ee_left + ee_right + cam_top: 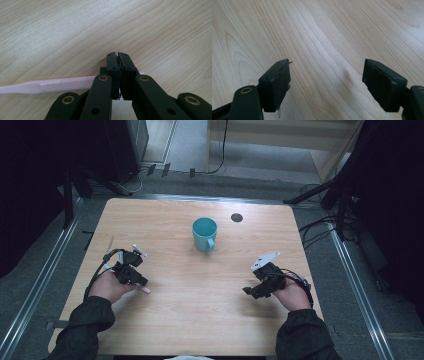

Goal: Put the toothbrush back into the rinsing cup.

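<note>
A person sits at a light wooden table (200, 310) with a black two-jaw gripper in each hand. The left gripper (118, 56) has its jaws squeezed together on a long, thin, pale pink plastic stick (50, 85) that looks like a toothbrush handle. In the left gripper view the pink stick lies flat on the wood and runs sideways, out to the left of the jaws, with a ridged part close to the jaws and a smooth, flatter part farther away. A tiny bit of pink peeks out on the other side of the jaws too. In the high view the left gripper (137, 279) is on the left side of the table, low over the wood, and the end of the pink stick (145, 290) pokes out just beside it. The right gripper (325, 75) has its jaws wide apart, with bare wood between them. In the high view the right gripper (248, 291) is on the right side of the table, well apart from the left one. A round teal cup with a handle (205, 234) stands upright near the middle of the table, farther from the person than both grippers. A small dark round spot (237, 217) sits on the wood behind the cup.
</note>
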The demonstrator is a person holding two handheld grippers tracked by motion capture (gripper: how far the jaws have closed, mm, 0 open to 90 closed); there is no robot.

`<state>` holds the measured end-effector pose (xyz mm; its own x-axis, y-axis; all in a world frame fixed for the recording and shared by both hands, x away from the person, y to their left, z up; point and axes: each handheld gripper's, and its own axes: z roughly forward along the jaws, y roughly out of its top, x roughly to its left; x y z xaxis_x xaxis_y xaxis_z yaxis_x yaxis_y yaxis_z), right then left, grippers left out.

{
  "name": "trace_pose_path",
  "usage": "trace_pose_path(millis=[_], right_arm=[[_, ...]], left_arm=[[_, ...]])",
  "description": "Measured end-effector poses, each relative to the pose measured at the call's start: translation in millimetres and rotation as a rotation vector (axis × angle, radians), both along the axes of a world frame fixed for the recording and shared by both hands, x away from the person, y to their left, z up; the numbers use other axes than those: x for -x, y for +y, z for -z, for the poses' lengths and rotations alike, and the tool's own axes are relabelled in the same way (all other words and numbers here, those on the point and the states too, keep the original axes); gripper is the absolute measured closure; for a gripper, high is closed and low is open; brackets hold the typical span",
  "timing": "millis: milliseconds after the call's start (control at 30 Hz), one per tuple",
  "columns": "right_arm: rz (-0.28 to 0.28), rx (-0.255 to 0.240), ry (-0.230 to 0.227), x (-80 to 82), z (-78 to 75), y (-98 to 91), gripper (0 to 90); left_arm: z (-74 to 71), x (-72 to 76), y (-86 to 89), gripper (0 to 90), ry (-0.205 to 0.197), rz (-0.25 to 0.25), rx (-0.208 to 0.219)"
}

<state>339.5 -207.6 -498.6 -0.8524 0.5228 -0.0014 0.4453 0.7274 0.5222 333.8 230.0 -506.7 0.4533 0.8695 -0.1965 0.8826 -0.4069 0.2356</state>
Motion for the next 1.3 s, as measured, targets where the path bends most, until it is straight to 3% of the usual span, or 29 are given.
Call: trace_pose_path(millis=[333,733,1033,1300], right_arm=[[0.000,-0.002,0.001,-0.1,-0.2,0.4,22.9],[0.002,-0.002,-0.001,-0.3,-0.5,0.0,22.9],[0.001,0.000,0.001,-0.3,-0.5,0.4,22.9],[0.001,0.000,0.002,-0.3,-0.5,0.4,22.9]], left_arm=[[0.4,12.7,12.6,87.0,0.030,-0.028,0.009],[-3.8,21.7,32.0,86.6,0.029,-0.070,0.014],[-5.0,18.4,29.0,86.2,0.002,-0.075,0.025],[0.6,16.2,27.1,86.6,0.025,-0.082,0.020]])
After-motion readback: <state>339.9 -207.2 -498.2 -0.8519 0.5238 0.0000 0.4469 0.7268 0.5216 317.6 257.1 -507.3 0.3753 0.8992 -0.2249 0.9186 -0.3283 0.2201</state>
